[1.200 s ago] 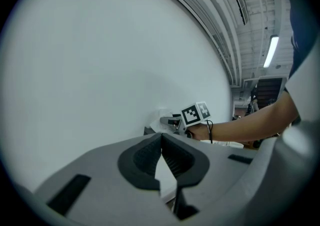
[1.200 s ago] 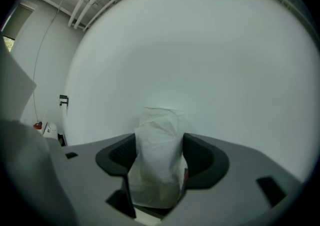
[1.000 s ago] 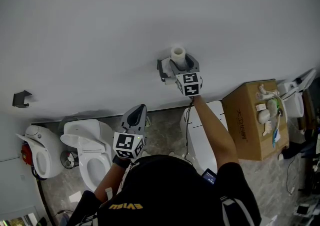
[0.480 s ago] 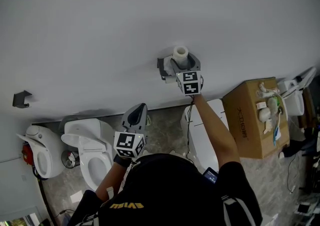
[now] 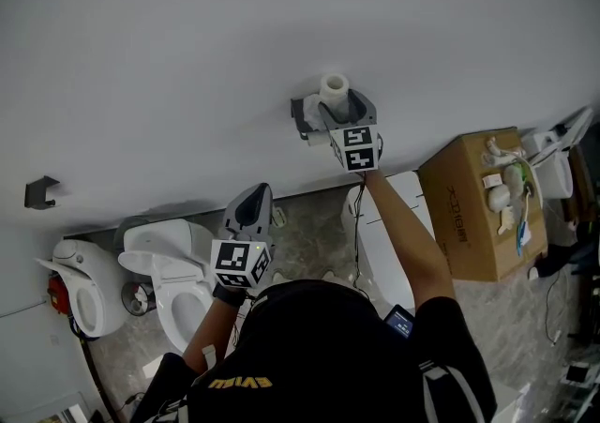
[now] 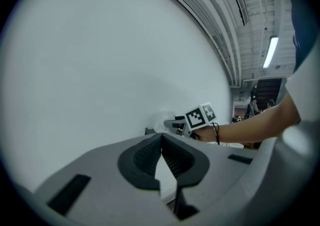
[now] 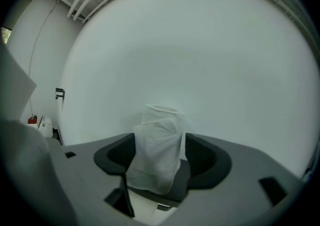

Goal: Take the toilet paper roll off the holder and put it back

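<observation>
The white toilet paper roll (image 5: 334,88) stands upright at the grey holder (image 5: 302,118) on the white wall. My right gripper (image 5: 344,110) reaches up to it with an outstretched arm. In the right gripper view the roll (image 7: 159,145) stands between the dark pads (image 7: 207,160), a loose sheet hanging down its front. These jaws have just been opening, and a thin gap shows on the roll's right side. My left gripper (image 5: 255,198) hangs lower and to the left, away from the holder. It is shut (image 6: 161,137) and holds nothing. It looks toward the roll (image 6: 161,121).
Below the wall stand two white toilets (image 5: 178,280) (image 5: 80,285). Another white fixture (image 5: 375,252) sits under my right arm. A cardboard box (image 5: 473,205) with items on top is at the right. A small black bracket (image 5: 39,191) is on the wall at far left.
The head view has shifted a little, so everything sits slightly higher in the picture. The right gripper stays around the roll at the holder. The left gripper has kept still.
</observation>
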`<state>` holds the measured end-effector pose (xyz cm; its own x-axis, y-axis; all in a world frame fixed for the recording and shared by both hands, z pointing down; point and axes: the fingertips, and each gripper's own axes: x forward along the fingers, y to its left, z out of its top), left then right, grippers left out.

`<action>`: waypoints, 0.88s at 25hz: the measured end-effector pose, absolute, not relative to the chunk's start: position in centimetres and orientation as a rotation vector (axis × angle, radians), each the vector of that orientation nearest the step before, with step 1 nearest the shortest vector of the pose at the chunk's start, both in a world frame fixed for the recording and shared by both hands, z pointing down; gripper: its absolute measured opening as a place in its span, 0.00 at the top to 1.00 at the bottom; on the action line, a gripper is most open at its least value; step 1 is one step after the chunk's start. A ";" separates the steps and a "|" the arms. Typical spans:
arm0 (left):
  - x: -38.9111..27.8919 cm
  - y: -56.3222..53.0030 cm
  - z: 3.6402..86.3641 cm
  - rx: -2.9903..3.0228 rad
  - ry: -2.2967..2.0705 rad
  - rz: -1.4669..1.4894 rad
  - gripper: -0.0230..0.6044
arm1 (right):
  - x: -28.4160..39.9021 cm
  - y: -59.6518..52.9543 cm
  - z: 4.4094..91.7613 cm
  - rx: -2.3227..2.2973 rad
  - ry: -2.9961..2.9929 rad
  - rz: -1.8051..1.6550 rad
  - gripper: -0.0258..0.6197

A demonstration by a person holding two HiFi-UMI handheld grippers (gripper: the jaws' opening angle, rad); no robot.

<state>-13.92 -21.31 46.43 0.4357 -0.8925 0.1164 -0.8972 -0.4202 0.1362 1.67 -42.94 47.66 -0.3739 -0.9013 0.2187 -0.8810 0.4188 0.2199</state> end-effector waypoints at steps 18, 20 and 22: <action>-12.6 -22.3 47.0 2.540 -1.508 0.063 0.95 | 6.6 -34.2 46.2 1.649 -2.418 -0.023 0.49; -12.2 -22.6 46.8 2.557 -1.498 0.070 0.95 | 7.3 -33.1 46.2 1.670 -2.426 0.010 0.49; -11.8 -22.6 46.6 2.569 -1.490 0.067 0.95 | 8.0 -32.1 46.0 1.677 -2.441 0.042 0.50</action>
<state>-11.80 -22.62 46.63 0.4998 -0.8572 0.1238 -0.8649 -0.4862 0.1248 8.00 -32.06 45.95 -0.3480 -0.9232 0.1629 -0.9282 0.3637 0.0781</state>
